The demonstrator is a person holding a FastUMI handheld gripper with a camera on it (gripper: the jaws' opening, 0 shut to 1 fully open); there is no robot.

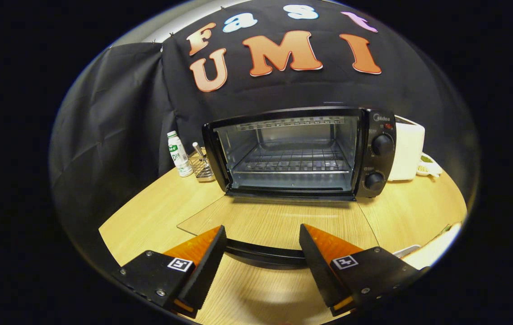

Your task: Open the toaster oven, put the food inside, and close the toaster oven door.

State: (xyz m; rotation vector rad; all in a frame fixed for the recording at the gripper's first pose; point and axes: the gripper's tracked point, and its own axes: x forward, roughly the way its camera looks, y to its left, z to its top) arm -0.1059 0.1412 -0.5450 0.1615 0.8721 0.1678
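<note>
- We see the toaster oven (299, 153) at the far middle of the tabletop (157, 216), its cavity bare down to the wire rack (293, 161).
- Its glass door (279, 221) is folded fully down and lies flat towards us, so the opening step looks done.
- The door handle (263, 253), a dark bar, runs crosswise, right across the gap between the fingers.
- Our gripper (263, 246) is spread wide and grasps nothing; the handle passes between the fingers, and we judge it sits slightly below them rather than touching.
- The relation that matters: the food is not ahead of the jaws. A pale object (435, 246) at the table's near right edge, beyond the right finger, may be it, though we cannot tell.
- A small bottle (179, 153) and a wire holder (202, 168) stand left of the oven, a white appliance (406, 151) on its right.
</note>
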